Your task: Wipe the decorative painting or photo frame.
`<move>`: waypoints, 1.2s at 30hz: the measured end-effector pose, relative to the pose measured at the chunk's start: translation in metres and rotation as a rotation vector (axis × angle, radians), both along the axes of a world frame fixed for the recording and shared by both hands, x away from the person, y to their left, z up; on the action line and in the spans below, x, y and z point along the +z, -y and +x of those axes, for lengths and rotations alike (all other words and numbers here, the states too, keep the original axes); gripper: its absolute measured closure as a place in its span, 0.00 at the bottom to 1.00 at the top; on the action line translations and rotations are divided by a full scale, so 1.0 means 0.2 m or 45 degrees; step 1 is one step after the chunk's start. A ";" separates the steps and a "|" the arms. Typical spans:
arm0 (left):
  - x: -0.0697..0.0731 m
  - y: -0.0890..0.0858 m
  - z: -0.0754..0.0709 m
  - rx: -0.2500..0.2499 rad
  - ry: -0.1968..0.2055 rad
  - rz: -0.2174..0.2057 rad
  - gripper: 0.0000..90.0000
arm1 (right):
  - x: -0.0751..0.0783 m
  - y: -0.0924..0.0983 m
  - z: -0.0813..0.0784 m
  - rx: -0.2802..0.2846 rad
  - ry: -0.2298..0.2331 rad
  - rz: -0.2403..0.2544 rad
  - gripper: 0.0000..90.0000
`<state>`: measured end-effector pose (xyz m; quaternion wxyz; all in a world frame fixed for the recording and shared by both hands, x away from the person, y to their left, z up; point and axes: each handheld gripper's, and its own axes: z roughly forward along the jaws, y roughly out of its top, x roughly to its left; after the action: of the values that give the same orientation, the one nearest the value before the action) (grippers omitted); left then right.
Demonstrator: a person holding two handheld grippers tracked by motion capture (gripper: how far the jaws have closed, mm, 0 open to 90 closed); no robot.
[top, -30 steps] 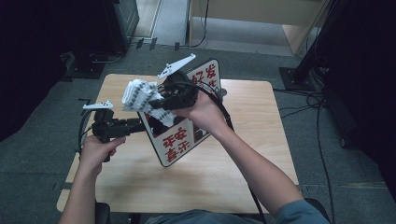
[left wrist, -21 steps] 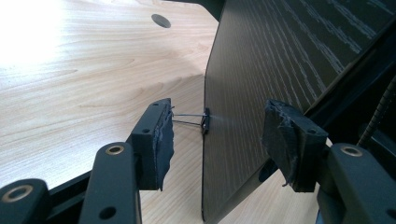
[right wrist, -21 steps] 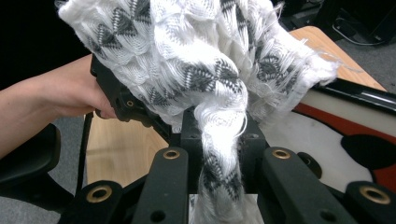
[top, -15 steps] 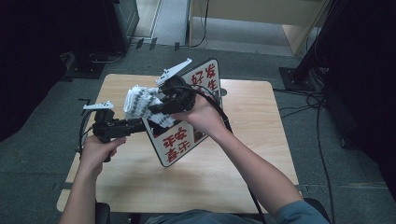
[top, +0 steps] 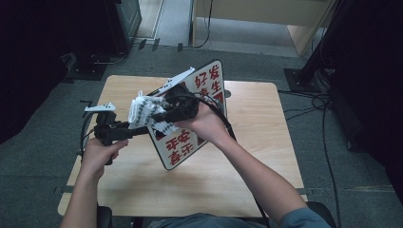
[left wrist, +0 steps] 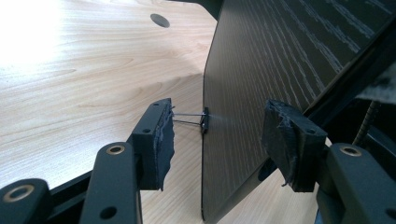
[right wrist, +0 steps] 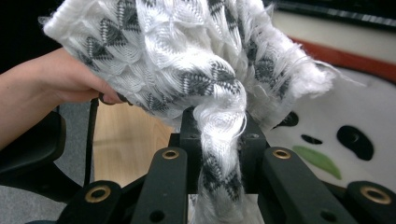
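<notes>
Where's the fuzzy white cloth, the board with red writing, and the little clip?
cloth (right wrist: 187, 60), right gripper view, bunched top.
board (top: 180, 145), high view, lower printed face.
clip (left wrist: 204, 122), left gripper view, black body on board's edge.

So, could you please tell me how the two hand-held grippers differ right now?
The left hand-held gripper stands open, its pads on either side of the sign board's edge without pressing it; the right hand-held gripper is shut on the white-and-grey cloth. The left sits lower, by the table; the right is raised against the board's printed face. Both have black jaws.

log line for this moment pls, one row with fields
left gripper: jaws around sign board edge, pads apart from it | right gripper: shut on white-grey cloth, at board face | table: board tilted above it
</notes>
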<state>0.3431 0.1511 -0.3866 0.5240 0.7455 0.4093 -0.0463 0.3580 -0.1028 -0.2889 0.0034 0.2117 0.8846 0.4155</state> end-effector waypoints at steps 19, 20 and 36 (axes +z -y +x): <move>0.00 0.00 0.00 0.004 0.003 0.001 0.49 | -0.13 0.02 -0.01 0.006 -0.062 -0.006 0.87; 0.00 0.00 0.00 0.004 0.002 0.000 0.49 | -0.14 0.02 -0.01 0.003 -0.065 -0.002 0.87; 0.00 0.00 0.00 0.004 0.000 0.003 0.50 | -0.22 0.03 -0.03 0.006 -0.097 -0.022 0.87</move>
<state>0.3422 0.1508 -0.3867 0.5234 0.7453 0.4105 -0.0449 0.3525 -0.1096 -0.3332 -0.0294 0.2252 0.8882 0.3995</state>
